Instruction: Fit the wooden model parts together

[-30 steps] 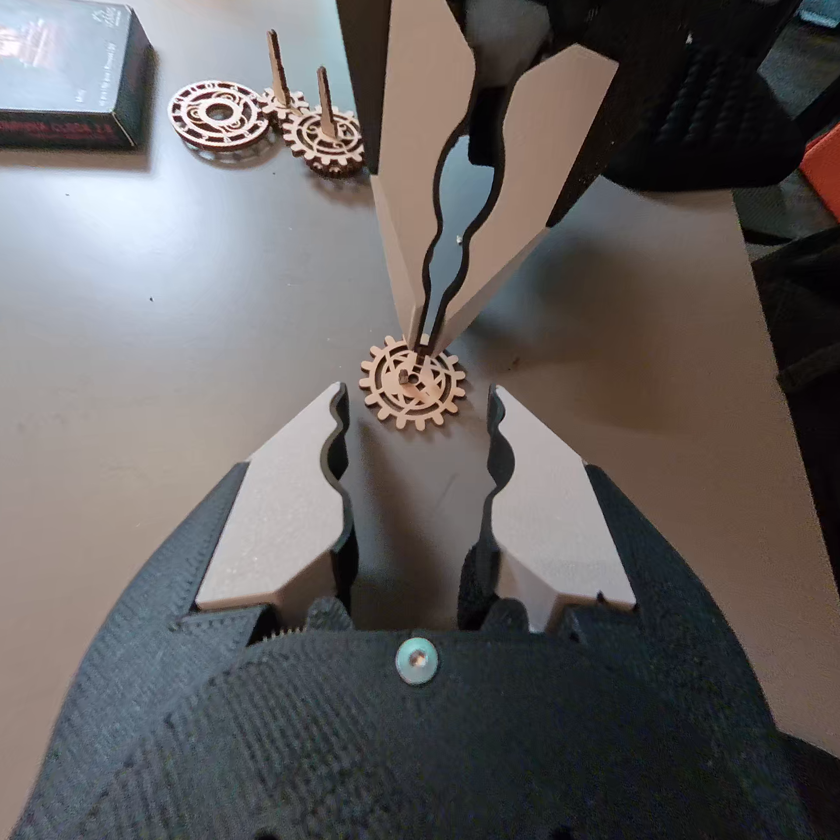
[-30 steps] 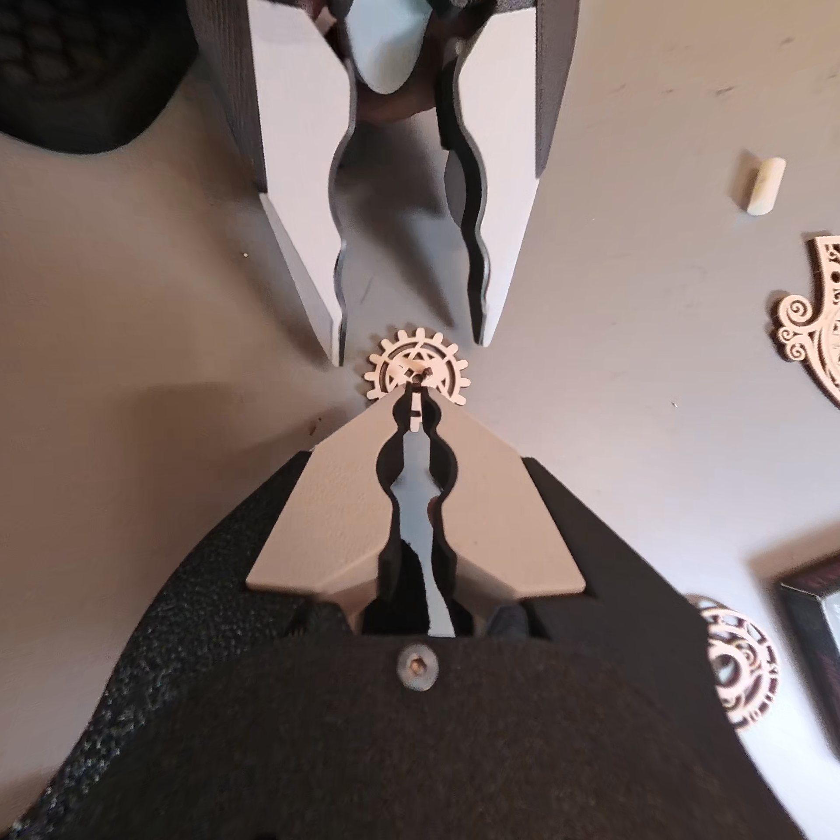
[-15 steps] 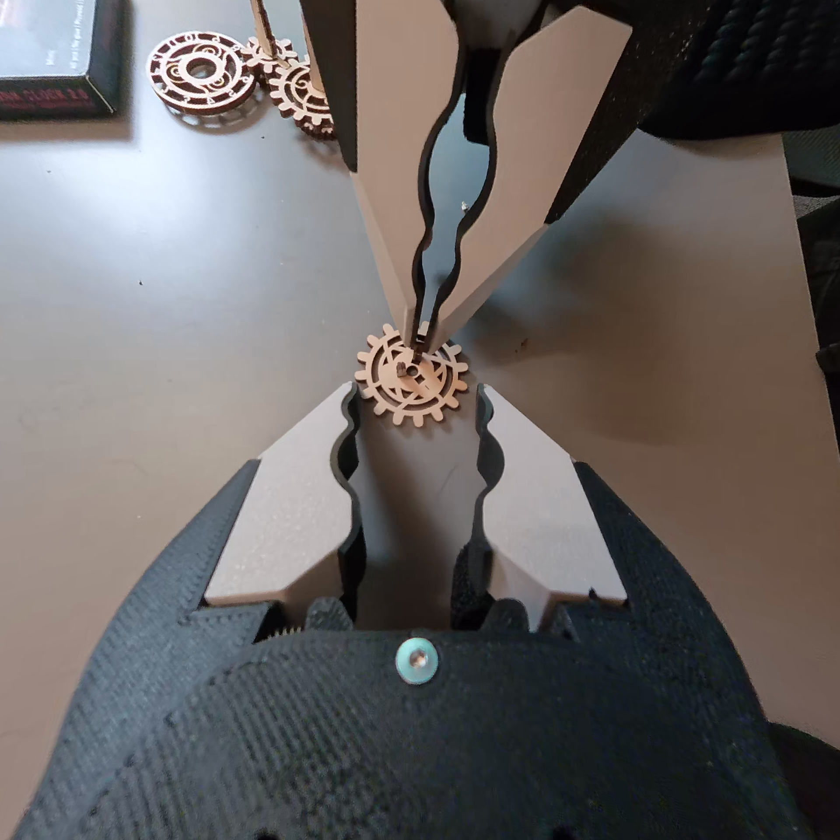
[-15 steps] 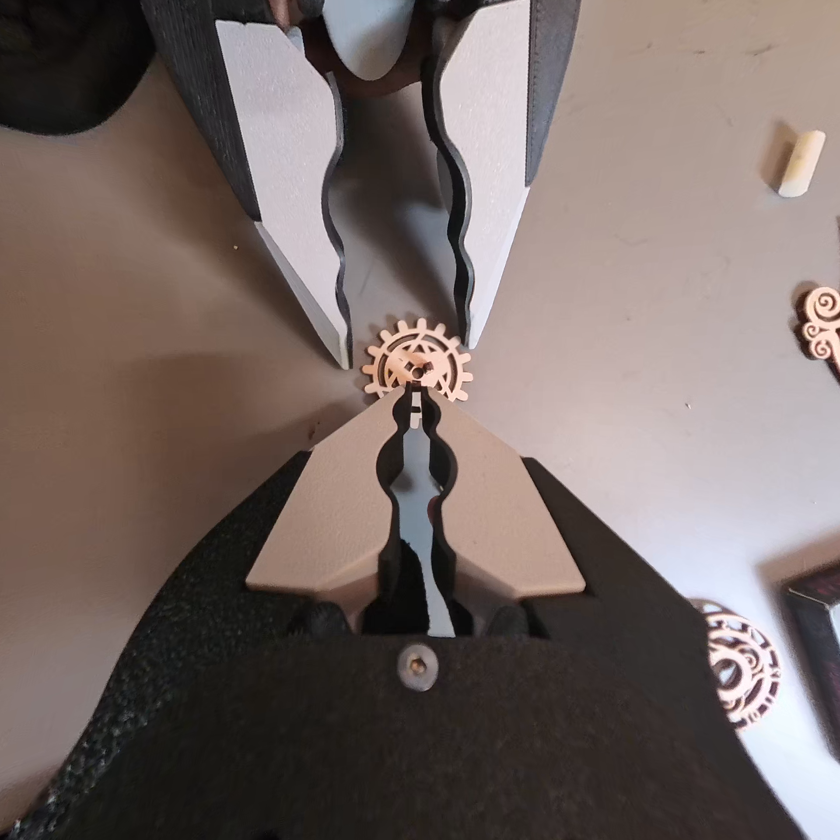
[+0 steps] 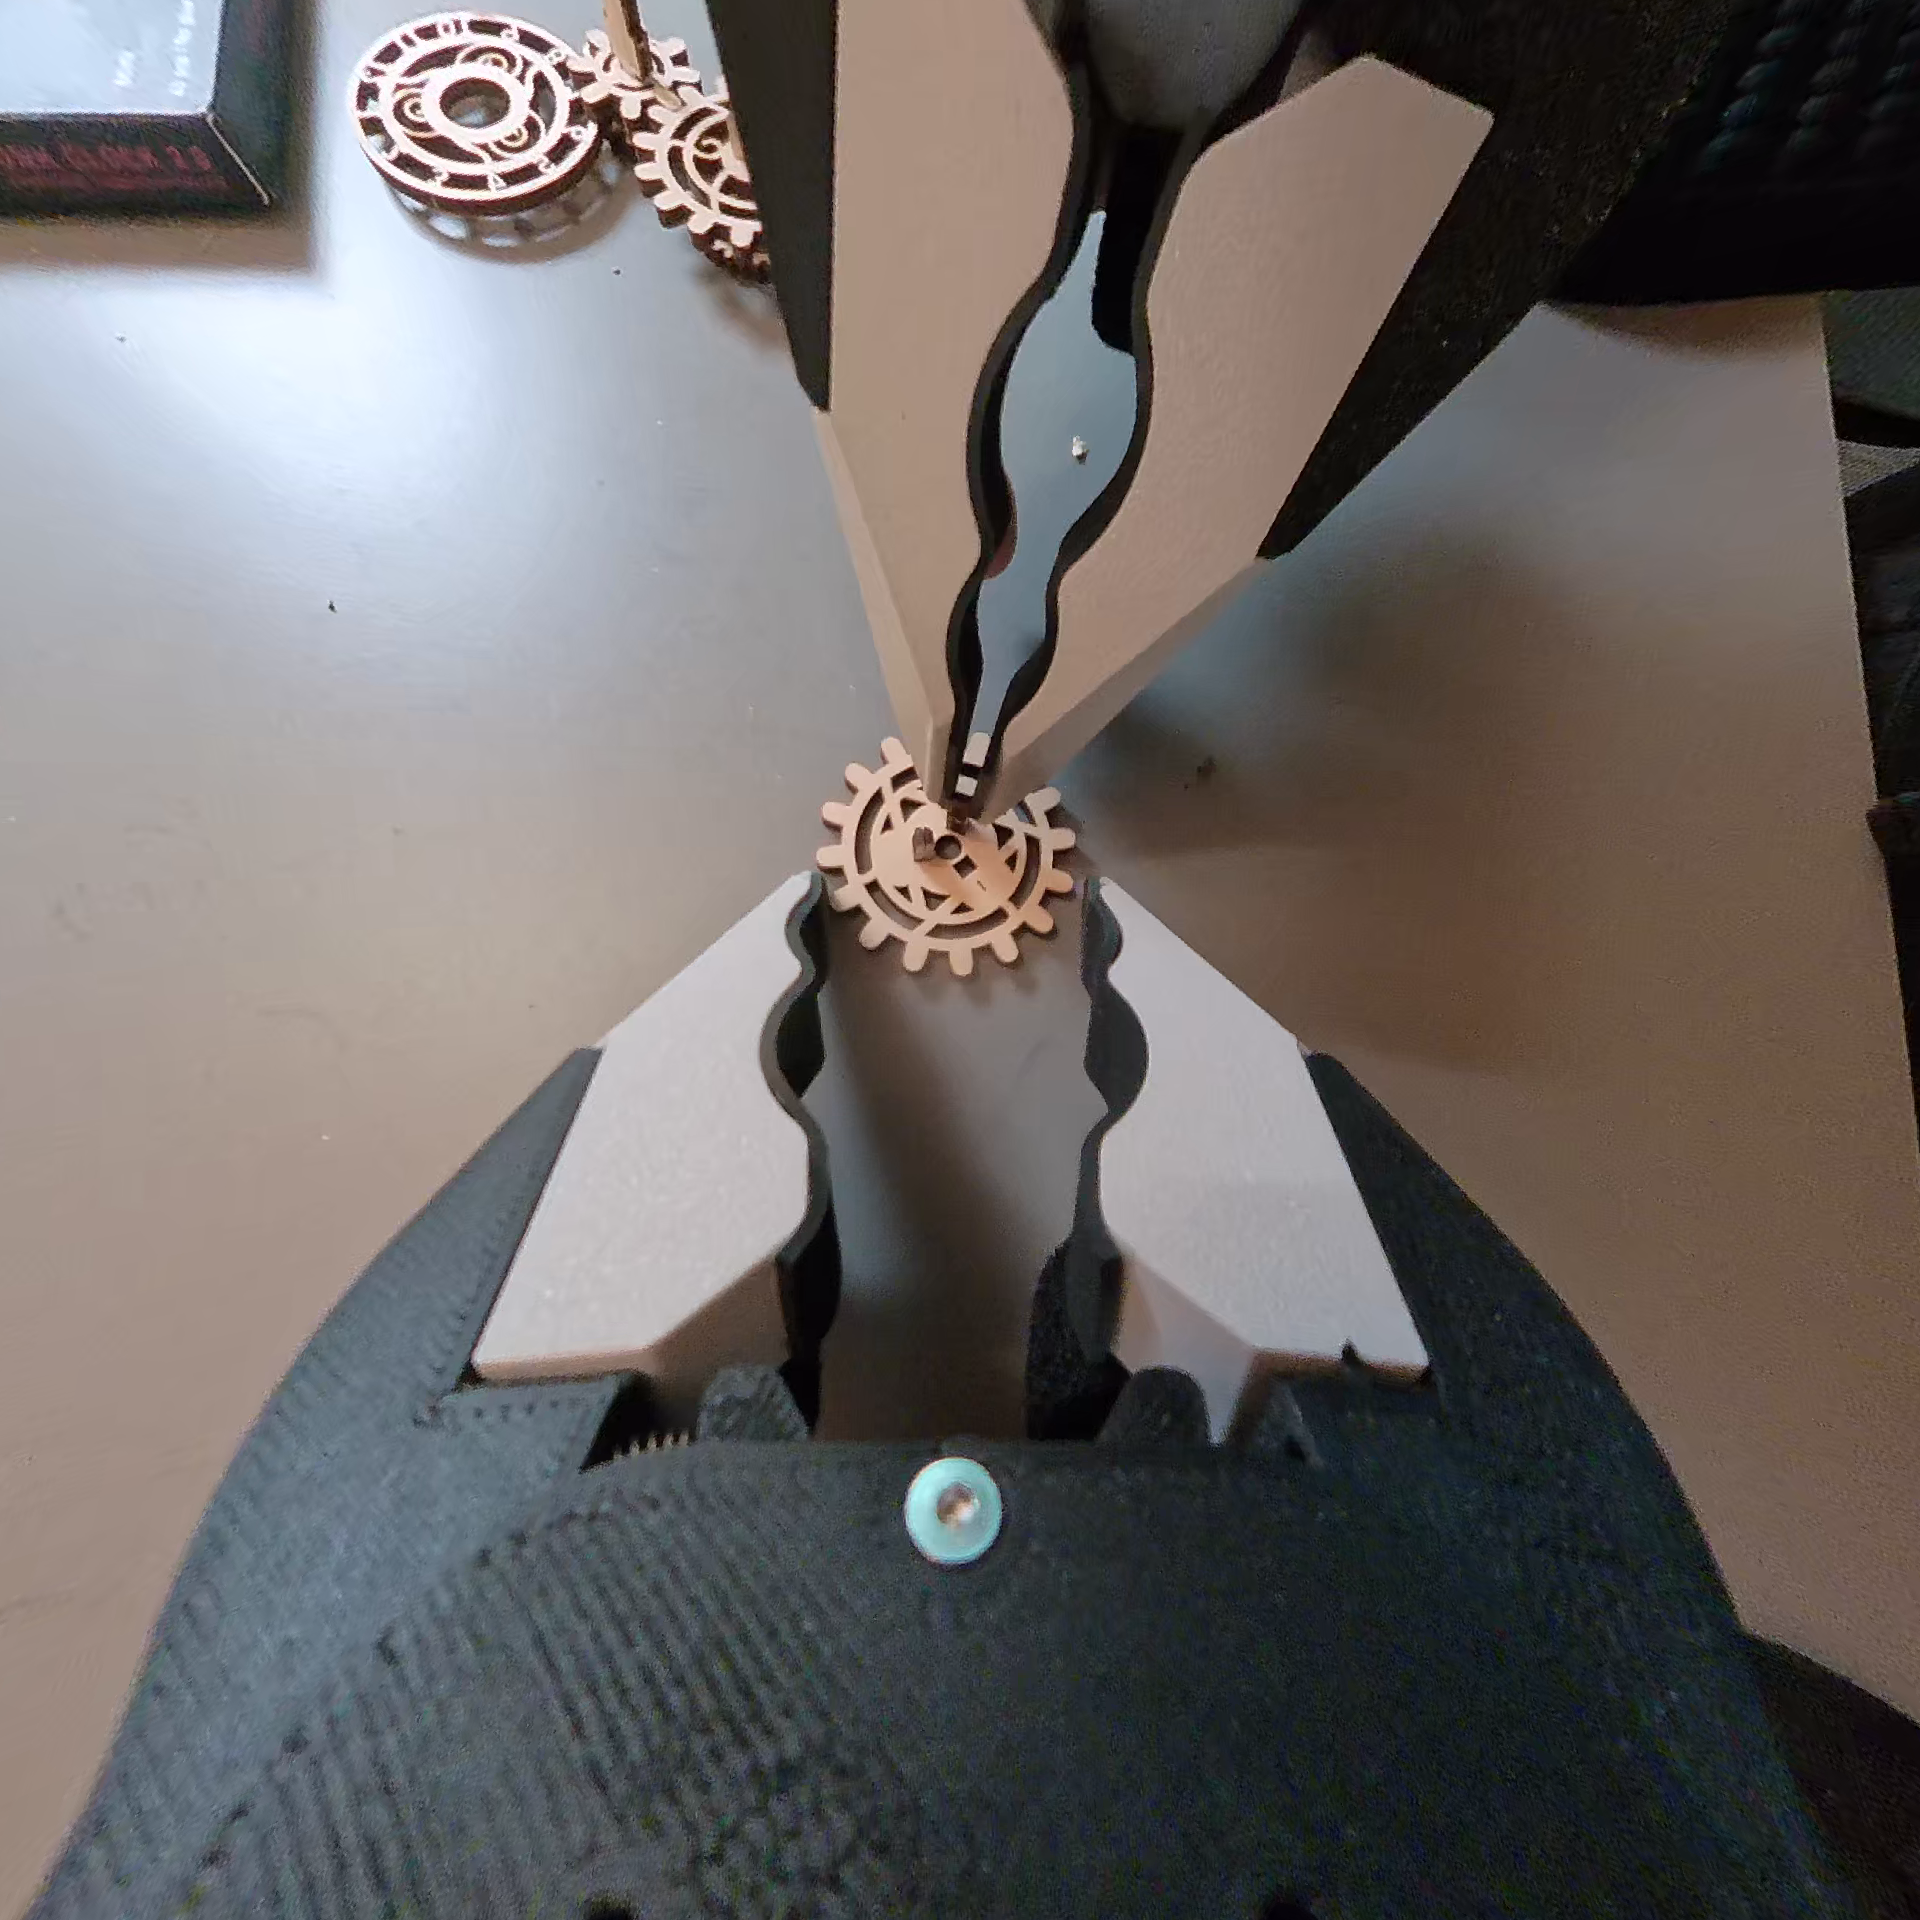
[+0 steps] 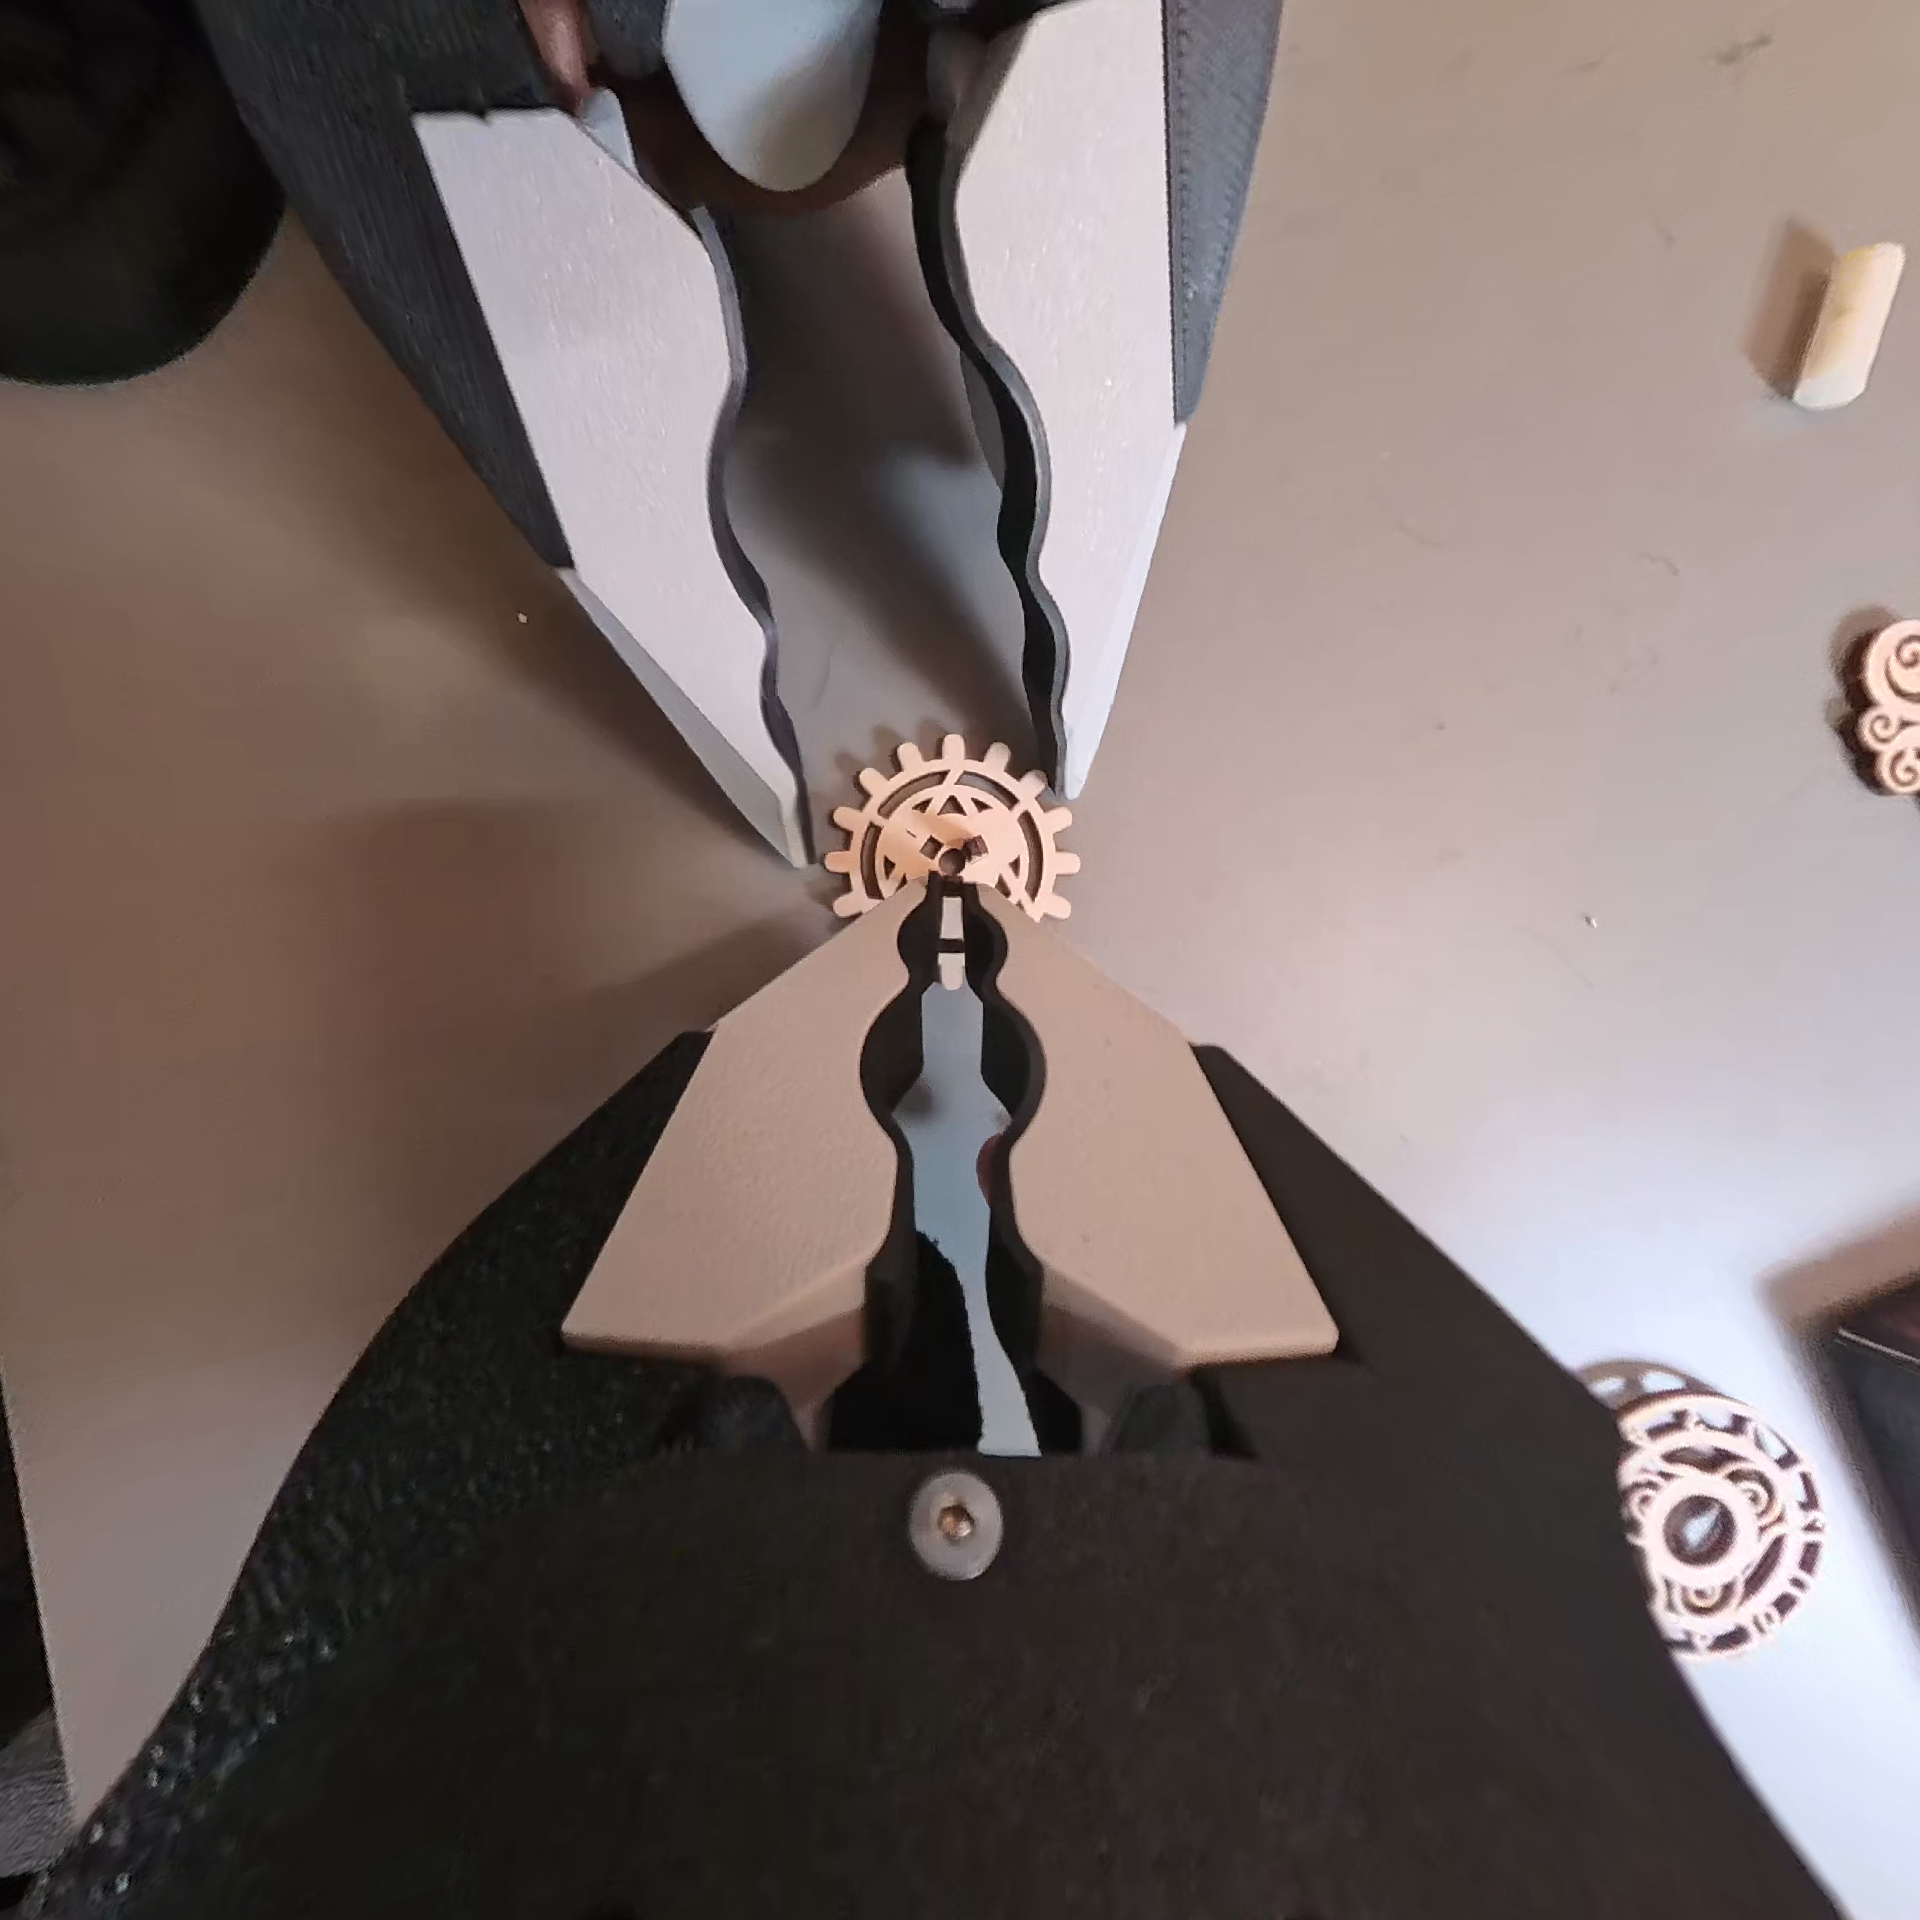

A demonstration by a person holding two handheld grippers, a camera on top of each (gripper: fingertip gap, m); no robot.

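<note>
A small light wooden gear (image 5: 966, 883) lies flat on the grey table, also seen in the right wrist view (image 6: 914, 821). My right gripper (image 6: 951, 914) is shut on a short notched wooden pin (image 6: 951, 930) and holds it tip-down at the gear's centre hole. From the left wrist view the right gripper (image 5: 966, 774) comes in from the far side with the pin (image 5: 974, 764) between its tips. My left gripper (image 5: 951, 894) is open and empty, its fingertips flanking the gear's near edge. It faces the right gripper in the right wrist view (image 6: 930, 800).
At the far left of the left wrist view are a black box (image 5: 104, 104), a dark wooden wheel (image 5: 473, 114) and gears with upright pins (image 5: 696, 156). The right wrist view shows a white cylinder (image 6: 1117, 322), a scrolled wooden piece (image 6: 1891, 707) and the wheel (image 6: 1704, 1527). The grippers are tip to tip, or close to it. My left tips are roughly 15 cm from the scrolled wooden piece (image 6: 1891, 707).
My left gripper has moved forward until its open fingertips flank the gear. The right gripper still holds the pin over the gear's centre.
</note>
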